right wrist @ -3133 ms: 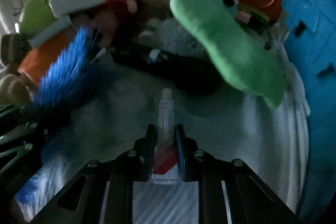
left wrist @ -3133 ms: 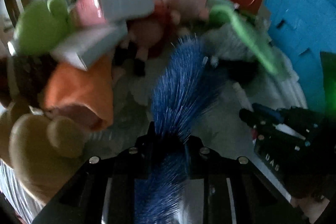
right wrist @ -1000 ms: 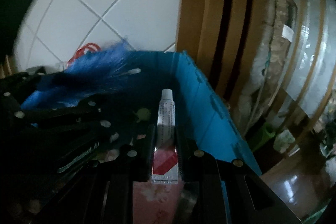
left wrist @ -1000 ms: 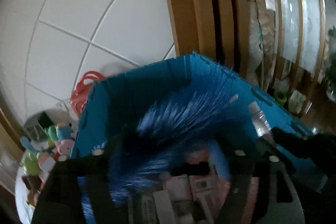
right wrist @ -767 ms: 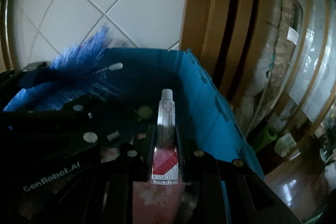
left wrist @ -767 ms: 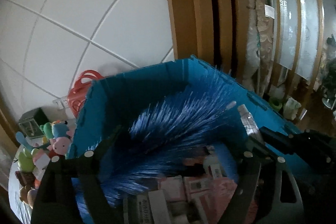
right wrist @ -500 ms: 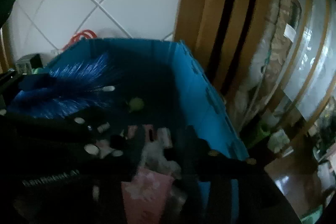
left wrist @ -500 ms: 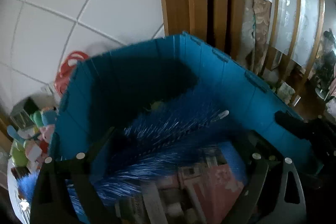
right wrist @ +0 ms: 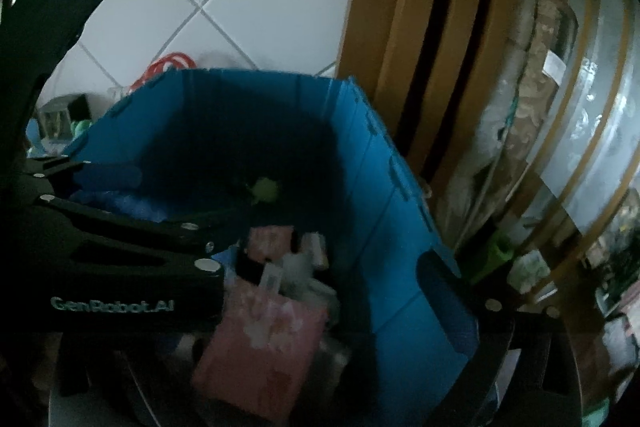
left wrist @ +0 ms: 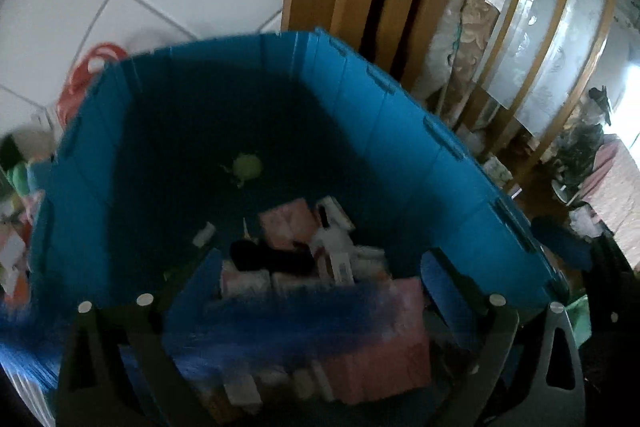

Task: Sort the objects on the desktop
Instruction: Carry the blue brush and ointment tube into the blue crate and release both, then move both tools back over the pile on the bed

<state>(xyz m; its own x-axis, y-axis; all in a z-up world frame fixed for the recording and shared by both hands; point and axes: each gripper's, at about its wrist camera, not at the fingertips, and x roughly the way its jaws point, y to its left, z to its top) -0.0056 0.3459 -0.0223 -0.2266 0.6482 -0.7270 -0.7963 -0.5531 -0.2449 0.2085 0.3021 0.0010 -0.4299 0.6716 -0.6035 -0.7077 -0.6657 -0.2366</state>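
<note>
1. Both grippers hang over the big blue plastic box (left wrist: pixel 400 131), tipped down into it, because this box is where the sorted things go.
2. The left gripper (left wrist: pixel 320 291) has its jaws opening wide. The fluffy blue feather duster (left wrist: pixel 280 315) lies blurred across the gap between them, and nothing squeezes it. I think it is let go so it can drop onto the pile.
3. The right gripper (right wrist: pixel 320 291) is opening wide too, and nothing is between its fingers. One finger (right wrist: pixel 444 287) reaches in over the box's near wall, so a freed thing lands inside.
4. A small white tube (right wrist: pixel 270 277) pokes up from the pile just past a flat pink packet (right wrist: pixel 260 339). It looks loose, not held.
5. More pink and white packets (left wrist: pixel 304 239) lie in a heap at the near end of the box. A small green soft thing (left wrist: pixel 248 167) sits alone farther back.
6. Beside the box, bright soft toys (left wrist: pixel 20 183) wait on the worktop, so the sorting is likely not done.
</note>
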